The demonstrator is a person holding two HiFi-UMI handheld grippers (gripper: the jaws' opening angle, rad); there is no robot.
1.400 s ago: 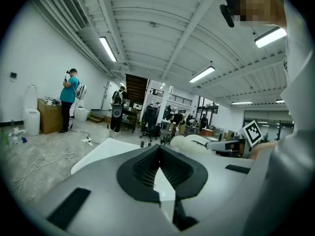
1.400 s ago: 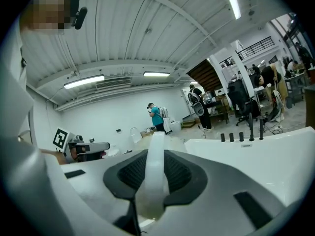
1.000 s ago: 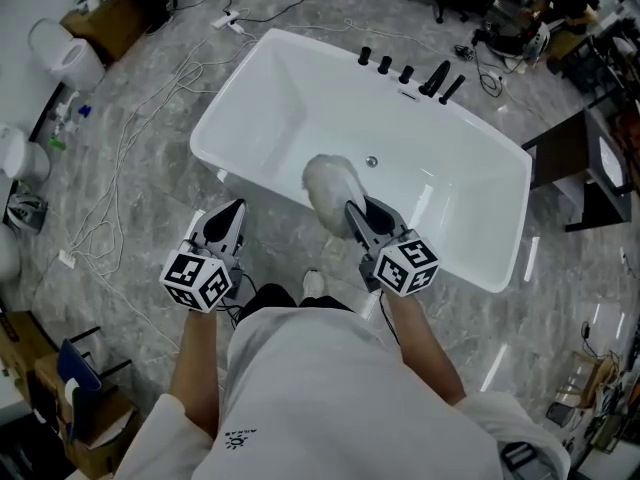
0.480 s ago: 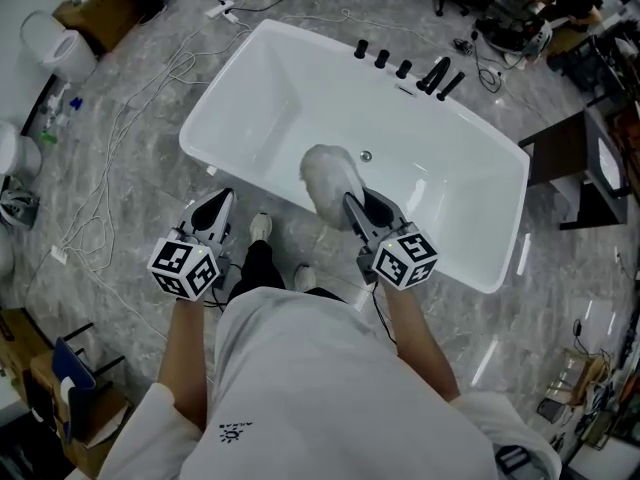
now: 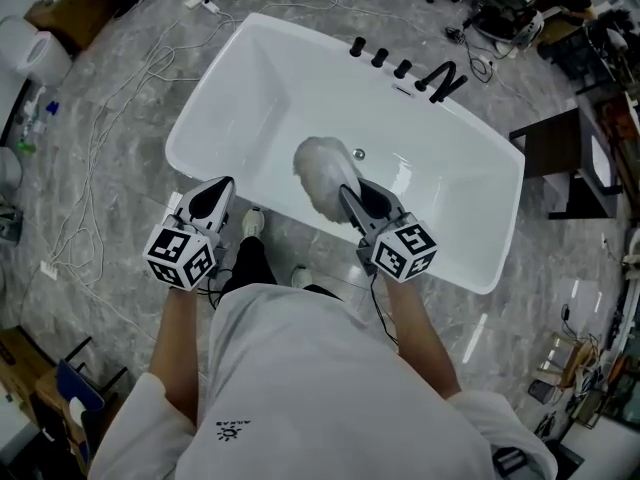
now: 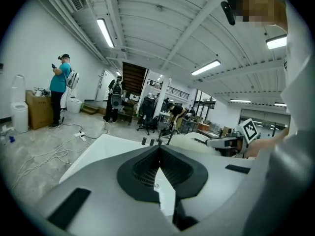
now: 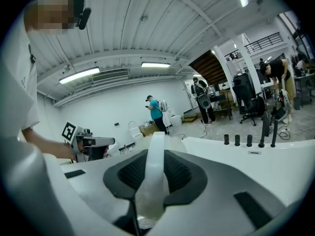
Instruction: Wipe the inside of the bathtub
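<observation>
Right hand-held gripper (image 5: 347, 194) is clamping a duster (image 5: 318, 171) over the bathtub (image 5: 256, 60); left hand-held gripper (image 5: 221, 185) is hanging closed, empty

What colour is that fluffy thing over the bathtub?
Whitish grey duster; the head view shows it best.

No legible text or markings

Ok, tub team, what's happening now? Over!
Right gripper shut on duster handle. Left gripper shut, empty, by bathtub rim. Duster head inside tub. No blocker seen.
</observation>
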